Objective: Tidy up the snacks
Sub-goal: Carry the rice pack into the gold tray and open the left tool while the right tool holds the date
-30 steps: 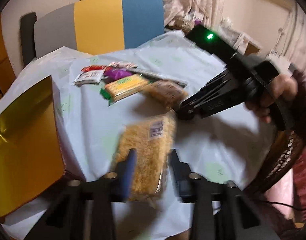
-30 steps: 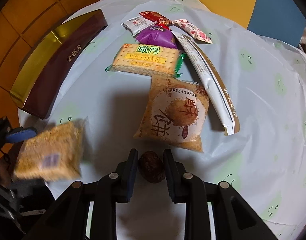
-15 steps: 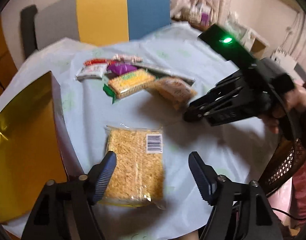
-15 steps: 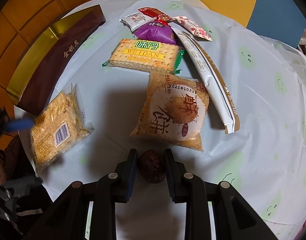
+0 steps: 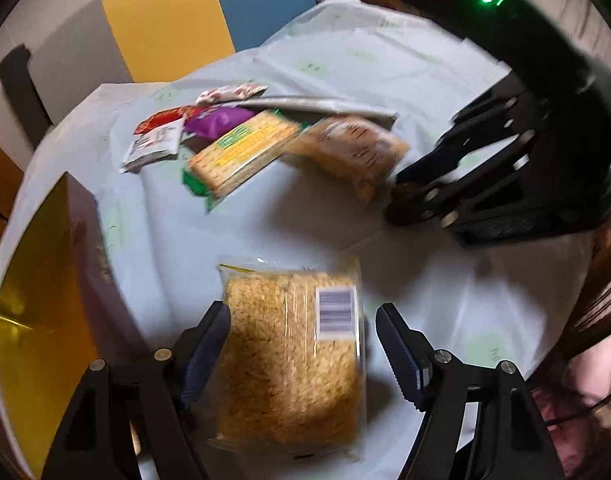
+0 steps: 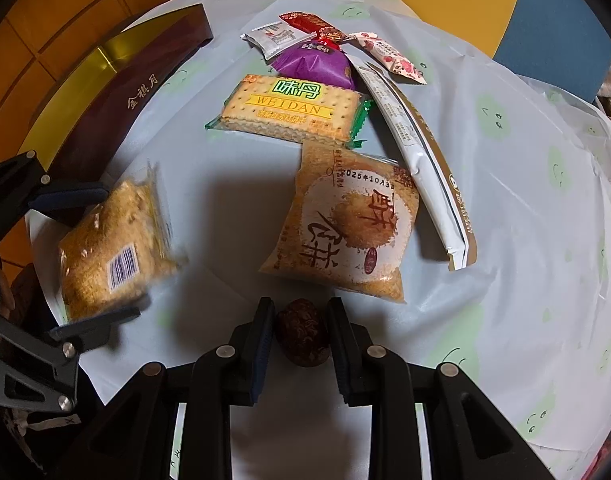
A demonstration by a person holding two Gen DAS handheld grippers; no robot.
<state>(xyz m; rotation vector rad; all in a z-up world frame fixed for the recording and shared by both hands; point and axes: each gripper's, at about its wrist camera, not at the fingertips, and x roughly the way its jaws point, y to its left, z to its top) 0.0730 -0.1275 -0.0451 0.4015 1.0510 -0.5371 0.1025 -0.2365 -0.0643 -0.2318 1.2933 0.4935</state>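
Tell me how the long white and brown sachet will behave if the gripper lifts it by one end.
The long sachet looks thin and flat, so it would likely sag. Its glossy film may slip between pads. It lies partly against the biscuit pack, which may shift.

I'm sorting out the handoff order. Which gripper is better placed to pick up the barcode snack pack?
Left. The left gripper has open fingers on both sides of the snack pack; the right gripper already holds a brown date.

Cracker pack [image 6: 289, 110]: "味丹" over "WEIDAN". Round-cake pkt [image 6: 345, 228]: date "2025年10月3日", large brush chars, not legible. Brown/gold box [image 6: 117, 92]: gold "金祺月". Clear crisp-snack pkt [image 6: 113, 252]: barcode only, digits unreadable.
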